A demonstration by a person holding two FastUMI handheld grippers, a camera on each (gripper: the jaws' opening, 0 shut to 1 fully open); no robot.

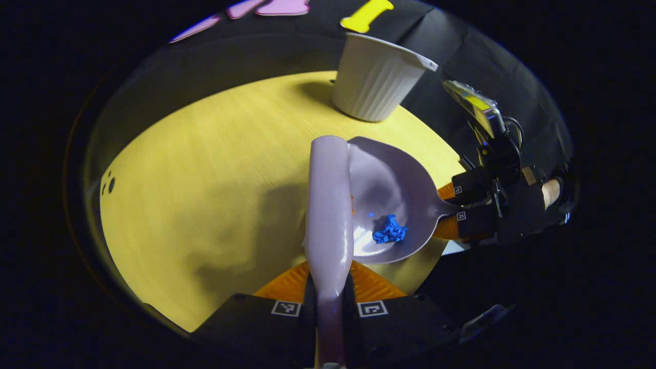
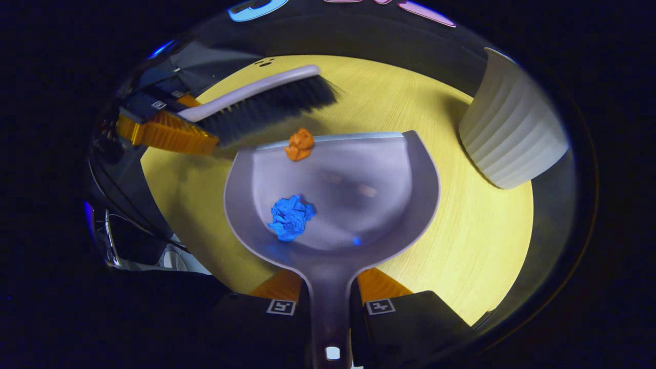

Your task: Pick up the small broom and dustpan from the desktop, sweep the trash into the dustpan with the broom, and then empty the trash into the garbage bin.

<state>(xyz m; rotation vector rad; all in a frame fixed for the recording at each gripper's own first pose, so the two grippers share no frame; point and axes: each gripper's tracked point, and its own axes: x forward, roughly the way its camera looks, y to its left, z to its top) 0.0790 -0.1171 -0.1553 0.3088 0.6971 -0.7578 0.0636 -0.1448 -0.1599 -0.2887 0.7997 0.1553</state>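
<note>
Your grey dustpan point(image 2: 348, 195) lies flat, blue wad point(image 2: 290, 217) inside, orange wad point(image 2: 300, 144) on its far lip. The broom point(image 2: 266, 100) hovers just beyond. The white ribbed bin point(image 2: 512, 133) stands far right.

No words, brand names or numbers can be read. Small black-and-white square marker tags sit on the left tongs point(image 1: 328, 307) and right tongs point(image 2: 330, 306).
</note>
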